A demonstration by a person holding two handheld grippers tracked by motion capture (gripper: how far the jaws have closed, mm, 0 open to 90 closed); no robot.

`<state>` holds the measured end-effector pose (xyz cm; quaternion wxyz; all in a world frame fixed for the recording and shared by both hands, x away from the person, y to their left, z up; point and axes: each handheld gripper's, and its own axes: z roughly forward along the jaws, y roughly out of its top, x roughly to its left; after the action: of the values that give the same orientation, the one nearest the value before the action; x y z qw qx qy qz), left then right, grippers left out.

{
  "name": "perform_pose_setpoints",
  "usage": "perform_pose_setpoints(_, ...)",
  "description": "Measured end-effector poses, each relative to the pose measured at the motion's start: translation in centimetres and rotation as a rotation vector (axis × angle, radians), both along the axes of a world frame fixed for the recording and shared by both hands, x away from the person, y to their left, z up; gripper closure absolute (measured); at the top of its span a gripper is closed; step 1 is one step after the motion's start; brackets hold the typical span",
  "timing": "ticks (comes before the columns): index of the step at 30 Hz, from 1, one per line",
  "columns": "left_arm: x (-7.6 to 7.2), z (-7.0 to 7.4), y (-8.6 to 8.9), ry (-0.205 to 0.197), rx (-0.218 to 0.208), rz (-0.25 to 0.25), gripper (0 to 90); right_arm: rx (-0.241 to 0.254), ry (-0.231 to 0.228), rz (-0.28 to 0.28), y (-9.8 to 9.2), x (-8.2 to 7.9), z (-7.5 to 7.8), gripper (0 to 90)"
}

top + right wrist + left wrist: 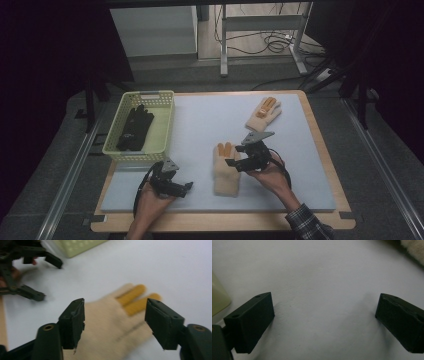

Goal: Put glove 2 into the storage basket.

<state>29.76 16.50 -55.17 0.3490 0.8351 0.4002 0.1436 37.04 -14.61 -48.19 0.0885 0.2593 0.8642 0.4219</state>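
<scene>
The near glove (110, 325) is blurred, its cuff cut off below.

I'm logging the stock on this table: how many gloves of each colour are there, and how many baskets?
Cream knitted gloves with orange fingers: 2 (near one, far one)
Black gloves: 1, though more may be bunched together
Pale green plastic baskets: 1
Total: 4

A lab: metal frame legs (223, 50), trailing floor cables (272, 42).
</scene>
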Motion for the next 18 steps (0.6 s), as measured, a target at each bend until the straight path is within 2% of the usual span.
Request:
perform_pose_setpoints(1, 0.0, 0.0, 0.0, 0.000, 0.000, 0.000, 2.3, -0.011, -0.002, -0.029, -0.9, 0.2, 0.0, 39.1)
perform_pose_setpoints(5, 0.0, 0.0, 0.0, 0.001, -0.002, 0.001, 2.3, -0.003, 0.006, -0.055, -1.9, 0.4, -0.6, 45.4)
perform_pose_setpoints(6, 0.0, 0.0, 0.0, 0.001, -0.002, 0.001, 2.3, -0.002, 0.024, -0.073, -2.5, 0.7, -1.3, 47.2)
perform_pose_setpoints(9, 0.0, 0.0, 0.0, 0.001, -0.002, 0.001, 2.3, -0.002, 0.032, -0.085, -2.9, 1.0, -1.8, 48.3)
perform_pose_setpoints(18, 0.0, 0.0, 0.0, 0.001, -0.002, 0.001, 2.3, -0.025, -0.005, -0.184, -5.4, 2.9, -1.8, 54.5)
